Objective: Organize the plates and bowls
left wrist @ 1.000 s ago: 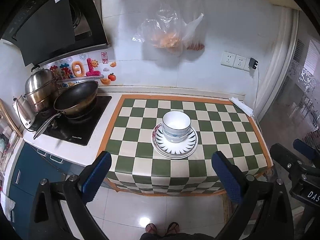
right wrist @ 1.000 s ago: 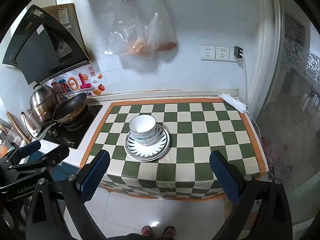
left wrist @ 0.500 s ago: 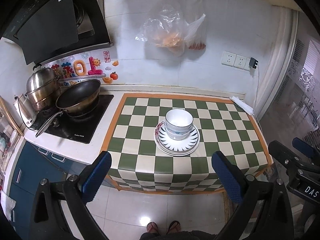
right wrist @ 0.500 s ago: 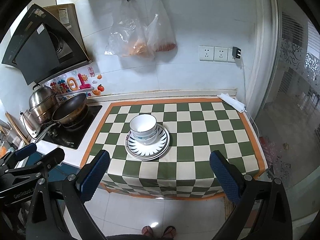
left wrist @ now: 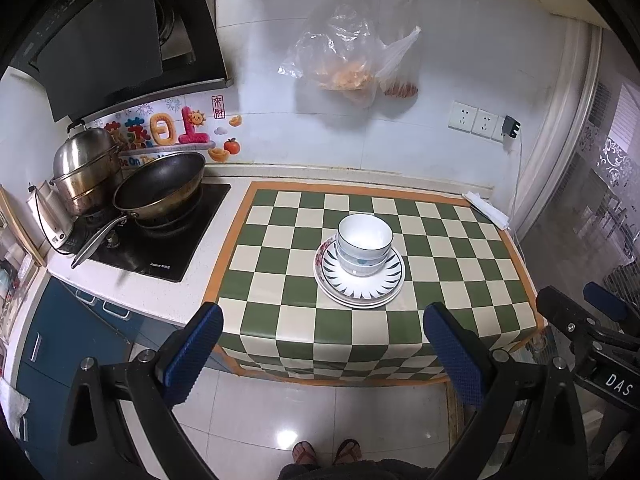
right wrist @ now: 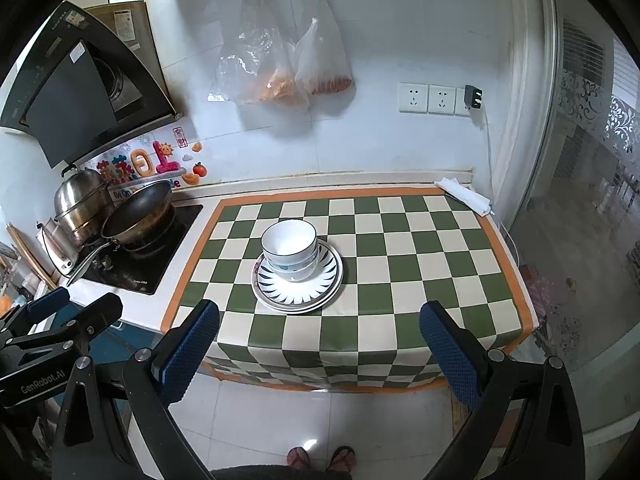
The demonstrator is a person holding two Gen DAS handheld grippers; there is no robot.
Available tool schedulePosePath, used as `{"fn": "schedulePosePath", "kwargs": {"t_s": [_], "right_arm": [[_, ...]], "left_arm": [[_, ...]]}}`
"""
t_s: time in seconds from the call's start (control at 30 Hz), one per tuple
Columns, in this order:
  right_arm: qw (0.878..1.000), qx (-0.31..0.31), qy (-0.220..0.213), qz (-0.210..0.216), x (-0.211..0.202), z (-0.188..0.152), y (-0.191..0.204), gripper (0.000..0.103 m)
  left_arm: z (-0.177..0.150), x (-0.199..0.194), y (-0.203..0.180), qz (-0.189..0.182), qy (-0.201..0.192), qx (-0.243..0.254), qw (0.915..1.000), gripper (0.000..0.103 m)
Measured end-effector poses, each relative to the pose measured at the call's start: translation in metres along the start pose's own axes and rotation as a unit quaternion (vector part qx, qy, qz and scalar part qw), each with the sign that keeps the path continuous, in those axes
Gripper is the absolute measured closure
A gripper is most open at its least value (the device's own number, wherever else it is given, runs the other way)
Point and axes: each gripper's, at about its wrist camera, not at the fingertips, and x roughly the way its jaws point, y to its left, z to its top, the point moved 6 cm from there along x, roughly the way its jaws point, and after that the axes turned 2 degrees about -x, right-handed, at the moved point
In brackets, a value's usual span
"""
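Observation:
White bowls with blue rims [left wrist: 363, 248] are nested in a stack on stacked plates with a dark ray pattern [left wrist: 360, 288], in the middle of the green-and-cream checkered counter mat [left wrist: 460, 264]. The same stack of bowls [right wrist: 289, 247] and plates [right wrist: 298, 290] shows in the right wrist view. My left gripper [left wrist: 322, 354] is open and empty, held back from the counter over the floor. My right gripper [right wrist: 320, 350] is also open and empty, beside it to the right, equally far from the stack.
A wok [left wrist: 160, 190] and a steel pot [left wrist: 86, 172] sit on the black hob at the left. Plastic bags [left wrist: 348, 68] hang on the wall. A folded cloth [left wrist: 486, 210] lies at the counter's back right. A glass door [right wrist: 592, 200] stands at the right.
Both grippers have drawn back a little farther from the counter, so the stack looks smaller and more floor shows. The bowls and plates have not moved.

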Motion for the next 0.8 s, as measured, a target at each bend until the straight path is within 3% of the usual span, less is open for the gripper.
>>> {"fn": "schedulePosePath", "kwargs": {"t_s": [0.8], "right_arm": [[1.0,-0.002,0.001,-0.005,0.001,-0.001,0.004,0.001]], "left_arm": [[0.002,0.004,0.012,-0.003,0.001,0.0,1.0,0.001]]}}
